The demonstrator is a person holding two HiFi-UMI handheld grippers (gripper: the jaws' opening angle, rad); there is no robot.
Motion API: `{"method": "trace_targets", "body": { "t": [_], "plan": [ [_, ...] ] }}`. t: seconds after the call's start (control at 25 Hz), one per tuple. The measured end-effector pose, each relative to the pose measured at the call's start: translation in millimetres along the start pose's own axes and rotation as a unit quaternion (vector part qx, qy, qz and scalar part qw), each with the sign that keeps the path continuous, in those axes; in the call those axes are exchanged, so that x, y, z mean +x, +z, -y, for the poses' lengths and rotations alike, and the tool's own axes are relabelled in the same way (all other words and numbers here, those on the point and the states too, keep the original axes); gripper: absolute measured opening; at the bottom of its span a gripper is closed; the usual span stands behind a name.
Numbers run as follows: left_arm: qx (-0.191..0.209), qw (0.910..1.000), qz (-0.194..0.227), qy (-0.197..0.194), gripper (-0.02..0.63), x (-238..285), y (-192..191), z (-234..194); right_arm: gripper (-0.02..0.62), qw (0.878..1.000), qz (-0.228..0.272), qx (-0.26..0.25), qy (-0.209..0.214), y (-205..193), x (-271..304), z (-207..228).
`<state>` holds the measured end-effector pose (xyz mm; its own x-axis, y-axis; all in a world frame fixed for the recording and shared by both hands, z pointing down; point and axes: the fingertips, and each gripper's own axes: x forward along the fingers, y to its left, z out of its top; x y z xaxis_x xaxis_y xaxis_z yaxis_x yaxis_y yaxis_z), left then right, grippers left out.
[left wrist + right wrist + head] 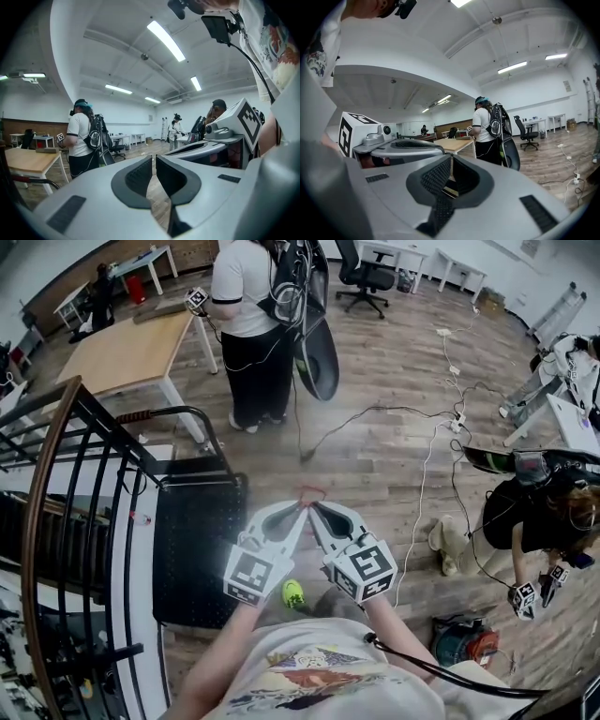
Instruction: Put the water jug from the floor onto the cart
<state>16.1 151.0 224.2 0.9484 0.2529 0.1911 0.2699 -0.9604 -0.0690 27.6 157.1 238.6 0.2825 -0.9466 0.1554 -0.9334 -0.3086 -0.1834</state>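
No water jug shows in any view. A black flat cart (199, 538) with a dark tube handle (184, 412) stands on the wooden floor at the left, beside the stair rail. My left gripper (301, 509) and right gripper (315, 509) are held side by side in front of my chest, tips almost meeting, just right of the cart. Both are shut with nothing between the pads. In the left gripper view the left gripper (153, 169) points out level into the room, and the right gripper (450, 169) does the same in its own view.
A curved stair rail (56, 521) runs down the left. A person with a backpack (253, 324) stands ahead by a wooden table (127, 352). Cables (422, 456) trail over the floor to the right, where another person (544, 512) crouches. An office chair (366, 277) stands far back.
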Motion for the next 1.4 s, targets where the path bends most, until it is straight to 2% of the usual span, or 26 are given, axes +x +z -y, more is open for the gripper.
{"method": "trace_targets", "body": {
  "t": [0.36,0.6,0.8,1.12,1.4],
  "plan": [
    [0.011,0.9993,-0.035,0.000,0.025,26,-14,-14,0.023,1.000,-0.013,-0.009,-0.001,-1,19,26],
    [-0.005,0.9991,-0.038,0.019,0.025,39,-20,-29,0.023,0.999,-0.032,-0.022,0.017,-6,37,39],
    [-0.005,0.9985,-0.045,0.031,0.025,81,-24,-26,0.023,0.998,-0.042,-0.021,0.033,-14,38,80],
    [-0.018,0.9939,-0.089,0.063,0.025,146,-67,-24,0.025,0.996,-0.059,-0.010,0.060,-47,45,142],
    [-0.031,0.9921,-0.108,0.055,0.026,173,-99,-43,0.026,0.995,-0.082,-0.010,0.055,-74,73,169]
  ]
}}
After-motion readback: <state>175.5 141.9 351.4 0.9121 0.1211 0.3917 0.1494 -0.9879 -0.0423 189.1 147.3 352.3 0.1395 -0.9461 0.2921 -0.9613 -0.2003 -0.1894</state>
